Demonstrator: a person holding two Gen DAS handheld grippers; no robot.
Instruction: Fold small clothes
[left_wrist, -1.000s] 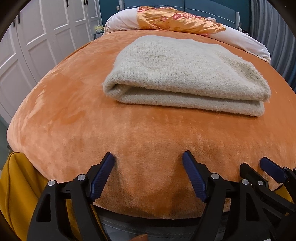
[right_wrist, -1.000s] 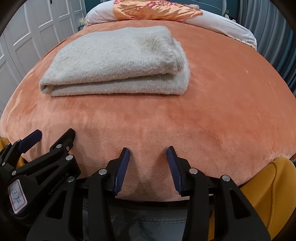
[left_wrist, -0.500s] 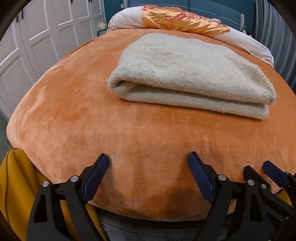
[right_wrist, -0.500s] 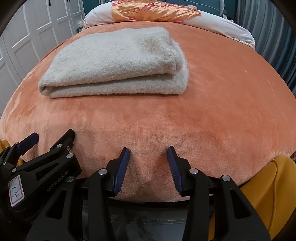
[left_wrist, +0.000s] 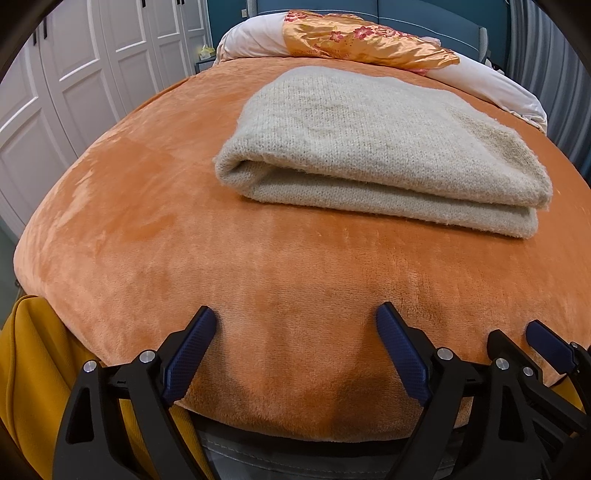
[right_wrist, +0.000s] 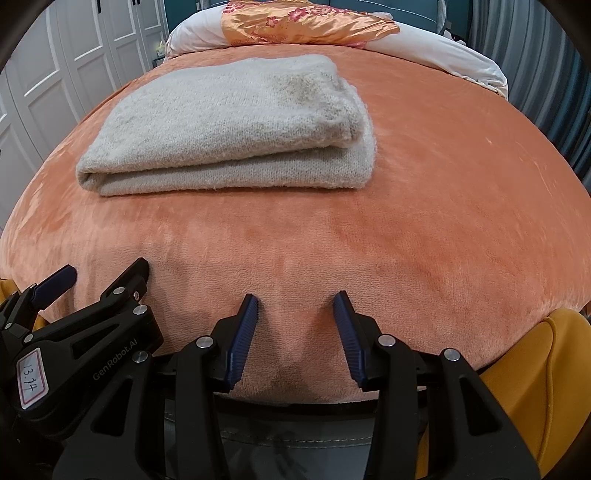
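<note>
sweater: cream knit sweater (left_wrist: 376, 147) lies folded into a compact block on the orange blanket (left_wrist: 184, 229), mid-bed, well ahead of both of your grippers. Nothing touches it.
fold state: two thick layers stacked, rolled fold edge at the left end, open edges at the right. Top layer sits a little short of the bottom one on the right; otherwise square enough.
left gripper: your left gripper (left_wrist: 295, 328) hangs over the near edge of the blanket, angled down. Fingers spread wide, nothing between them but blanket below. Jaws have just been opening further; no cloth in them.
right gripper: your right gripper (right_wrist: 295, 314) is just beside the left one, same near edge. Fingers partly apart, gap clear, pinching nothing.
contact: neither set of pads presses on the sweater or the blanket, as far as the views show.
done: judging by the layout, this garment's folding looks finished. You've let go and you're standing off.
left: no other loose garment shows in either view, so I can't tell if more pieces are waiting. Optional tidy: nudge the top layer's right edge flush.
background: pillow (left_wrist: 480, 85) with an orange flowered cloth (left_wrist: 362, 40) at the head of the bed, white wardrobe doors (left_wrist: 74, 74) on the left, yellow fabric (left_wrist: 26, 350) at the near corners. None in the way.
risk: low. Fluffy knit could slump if bumped; keep the fingers off unless you're moving it.
</note>
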